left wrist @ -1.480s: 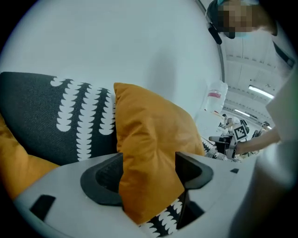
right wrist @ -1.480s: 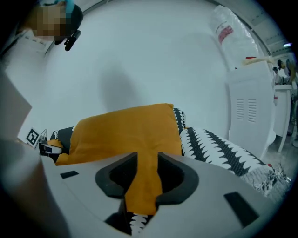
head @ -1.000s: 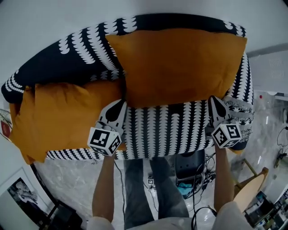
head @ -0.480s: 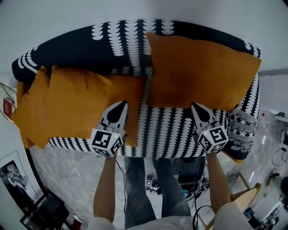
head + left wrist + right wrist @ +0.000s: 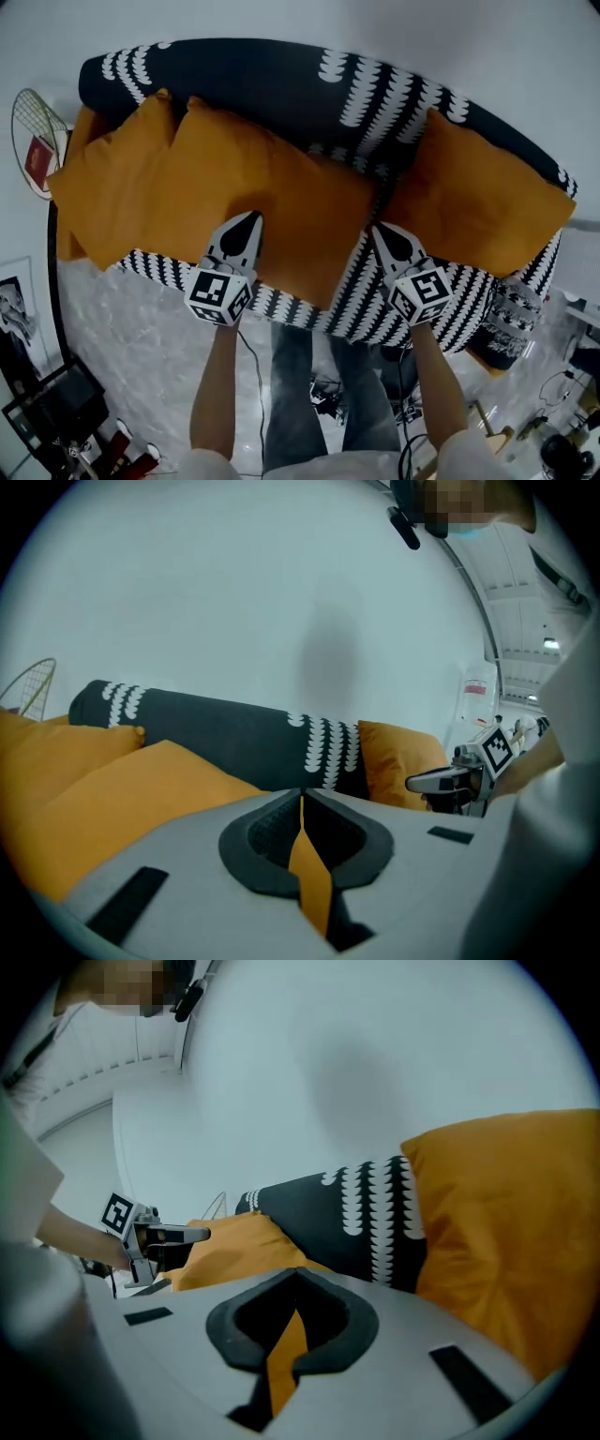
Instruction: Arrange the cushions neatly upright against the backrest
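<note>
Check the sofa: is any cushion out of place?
Yes. The middle cushion lies flat across the seat, a corner past the front edge, unlike the right cushion propped against the backrest. The left cushion also sags sideways.

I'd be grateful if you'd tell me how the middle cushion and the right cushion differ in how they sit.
The middle cushion lies slumped across the seat, one corner reaching its front edge; the right cushion stands against the backrest. The middle cushion meets the left cushion; the right cushion stands apart, with bare seat between. Both are plain orange and squarish.
</note>
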`<state>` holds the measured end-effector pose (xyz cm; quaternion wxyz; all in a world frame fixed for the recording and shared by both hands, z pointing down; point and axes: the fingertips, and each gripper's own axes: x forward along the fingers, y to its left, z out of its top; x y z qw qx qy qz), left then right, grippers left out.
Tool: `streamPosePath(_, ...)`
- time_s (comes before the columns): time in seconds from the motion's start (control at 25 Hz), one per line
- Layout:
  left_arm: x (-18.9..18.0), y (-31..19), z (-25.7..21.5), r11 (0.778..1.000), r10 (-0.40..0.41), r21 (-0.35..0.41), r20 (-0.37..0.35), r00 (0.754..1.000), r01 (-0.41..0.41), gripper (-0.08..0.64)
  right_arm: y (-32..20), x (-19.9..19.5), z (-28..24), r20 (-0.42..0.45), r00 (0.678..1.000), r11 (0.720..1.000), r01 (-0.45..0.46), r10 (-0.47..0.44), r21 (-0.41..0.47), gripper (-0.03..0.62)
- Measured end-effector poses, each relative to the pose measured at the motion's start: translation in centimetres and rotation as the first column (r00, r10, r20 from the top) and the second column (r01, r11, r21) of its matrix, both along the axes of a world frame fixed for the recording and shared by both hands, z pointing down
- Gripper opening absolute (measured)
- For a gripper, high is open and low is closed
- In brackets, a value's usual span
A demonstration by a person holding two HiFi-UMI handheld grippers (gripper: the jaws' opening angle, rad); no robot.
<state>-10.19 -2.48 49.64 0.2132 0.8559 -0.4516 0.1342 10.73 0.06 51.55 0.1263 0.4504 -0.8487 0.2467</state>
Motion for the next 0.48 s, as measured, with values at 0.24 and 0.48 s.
streamPosePath(0.24,-8.9,-0.9,-0.4,0.996,-0.084,-0.006,0.034,0.996,0.084,0.037,-2.8,-8.7,-0.4,0.017,0.997,0.997,0.081,-0.081,0.002,0.028)
streamPosePath(0.48,-15.3,-2.2,-1.0,0.992,-0.125,-0.004,0.060,0.990,0.126,0.037,-4.9,-13.8,-0.7,0.019,0.995,0.995,0.101,-0.101,0.000,0.028)
